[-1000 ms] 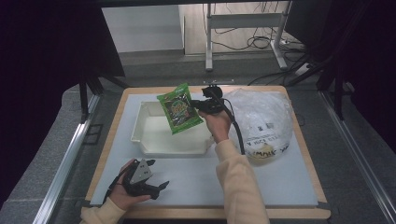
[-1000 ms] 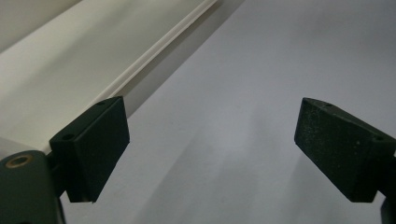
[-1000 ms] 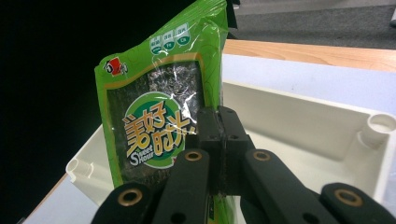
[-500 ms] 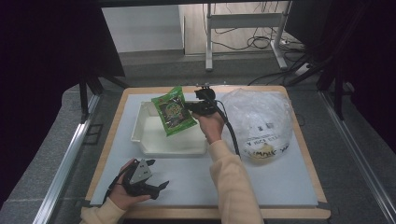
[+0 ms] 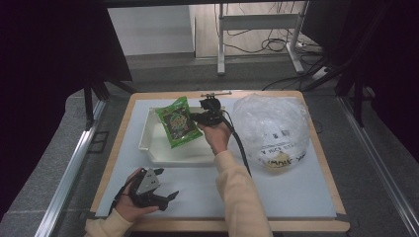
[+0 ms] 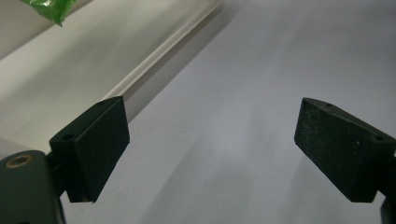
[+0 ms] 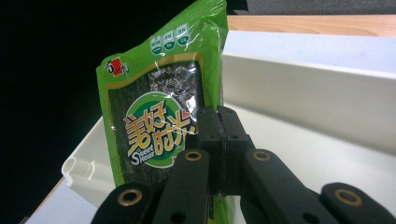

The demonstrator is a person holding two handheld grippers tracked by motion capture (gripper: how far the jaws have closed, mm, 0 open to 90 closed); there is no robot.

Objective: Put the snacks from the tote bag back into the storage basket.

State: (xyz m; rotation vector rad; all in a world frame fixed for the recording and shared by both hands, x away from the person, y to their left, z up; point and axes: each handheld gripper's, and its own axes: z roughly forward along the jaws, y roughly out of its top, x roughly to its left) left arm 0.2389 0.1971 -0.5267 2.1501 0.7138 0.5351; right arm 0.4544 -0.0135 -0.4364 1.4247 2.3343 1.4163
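Observation:
A green snack packet [image 5: 177,121] [image 7: 159,121] hangs upright over the white tray [image 5: 163,155]. My right gripper [image 5: 197,120] [image 7: 218,140] is shut on the packet's edge, its two black pads pressed together on the foil. Near the table's front edge the left gripper [image 5: 168,197] rests in a hand, jaws wide apart with nothing between them. In the left gripper view its fingertips [image 6: 93,144] frame bare grey mat, with the tray's rim [image 6: 154,56] and a corner of the packet [image 6: 51,8] beyond.
A large clear plastic bag [image 5: 272,128] with printed text lies to the right of the tray. A grey mat [image 5: 296,197] covers the wooden table [image 5: 316,224]. Dark floor and desk legs lie beyond the table's far edge.
The right hand has carried the green packet leftward and lower, from the tray's far right corner to over the tray's middle. The left hand has stayed put.

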